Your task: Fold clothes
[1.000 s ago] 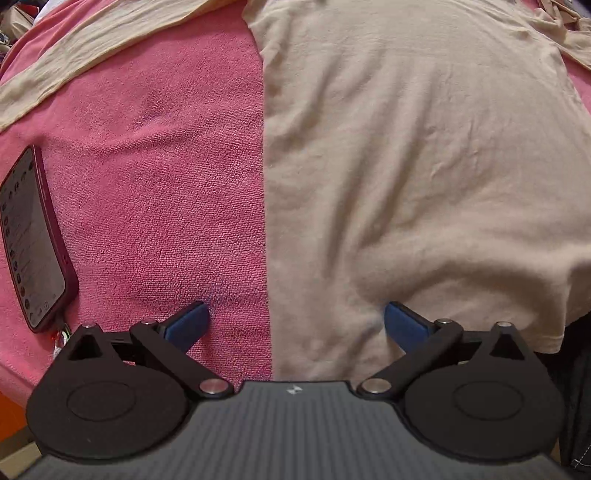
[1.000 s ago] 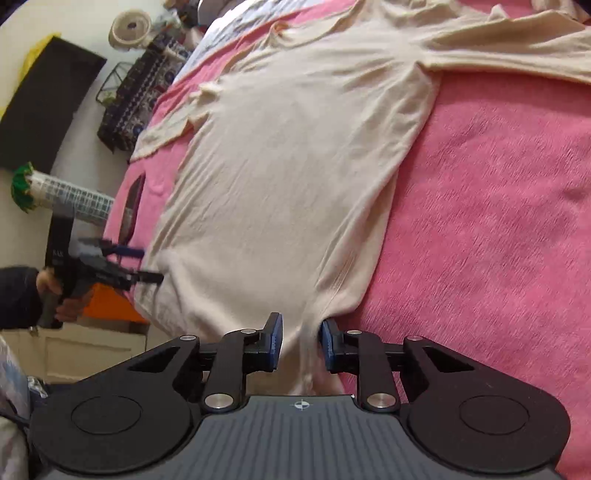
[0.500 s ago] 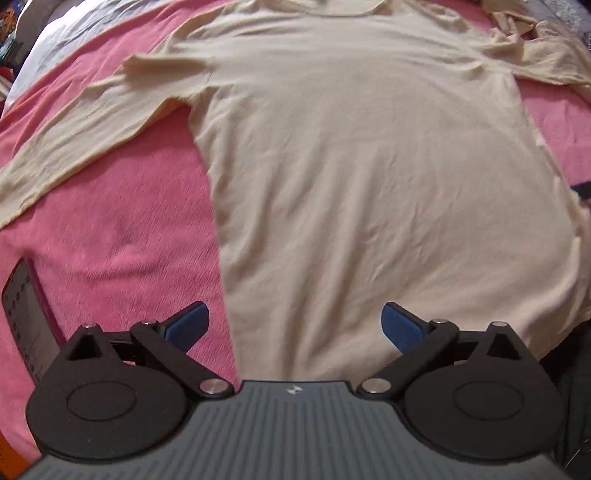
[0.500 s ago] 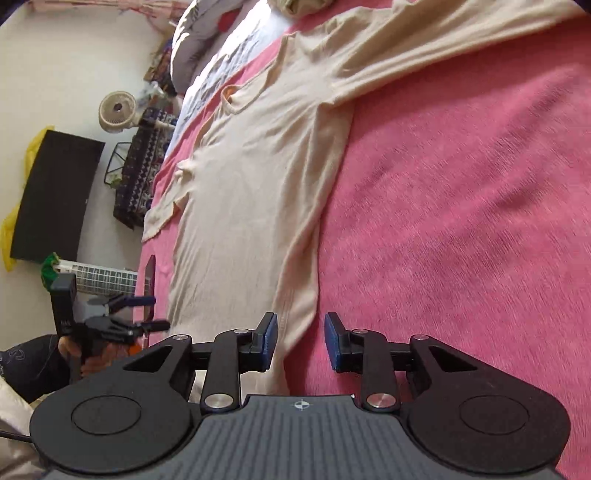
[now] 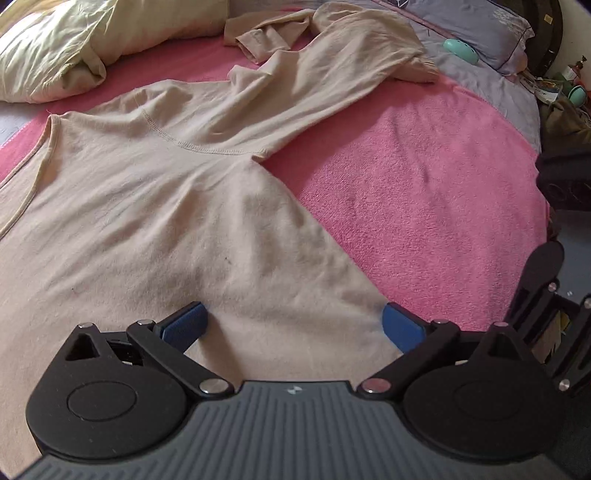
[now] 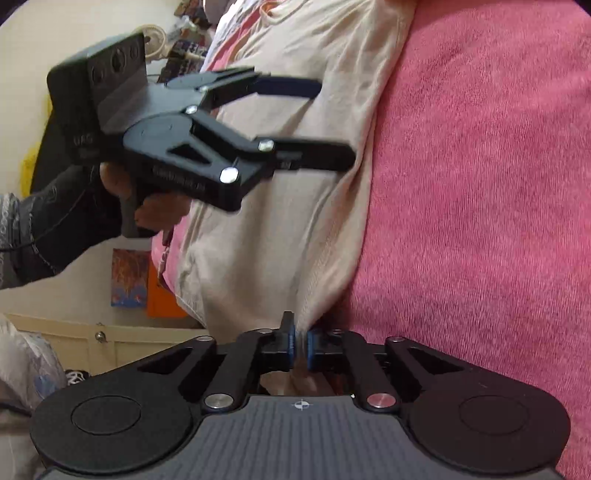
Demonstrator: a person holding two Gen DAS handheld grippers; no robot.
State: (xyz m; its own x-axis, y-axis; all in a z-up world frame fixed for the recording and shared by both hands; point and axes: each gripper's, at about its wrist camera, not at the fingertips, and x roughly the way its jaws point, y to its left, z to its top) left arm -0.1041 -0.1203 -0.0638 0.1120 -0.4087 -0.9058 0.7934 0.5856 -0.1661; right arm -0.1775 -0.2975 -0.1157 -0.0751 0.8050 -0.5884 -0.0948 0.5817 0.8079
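Beige long-sleeved shirt [image 5: 155, 229] spread flat on the pink blanket [image 5: 424, 192] of the bed, neckline toward the far left, one sleeve trailing up and away toward the top of the bed. Yellowish pillow [image 5: 55, 48] beyond the shirt at the upper left; grey pillow [image 5: 476, 29] beyond it at the upper right, a small teal object [image 5: 461, 50] resting on the grey sheet beside the sleeve's cuff.

Left gripper [image 5: 293, 325] hovering over the lower part of the shirt, released, blue pads wide apart, nothing between them; right-hand pad sitting about over the shirt's side edge. Seen from the right wrist view, held by a hand [image 6: 147, 199] in a dark sleeve, above the shirt without touching it.

Right gripper [image 6: 300, 347] at the shirt's near edge, just to the left of the bare pink blanket, jaws having just closed, clenched on a pinch of the beige fabric that rises in a ridge from between the pads.
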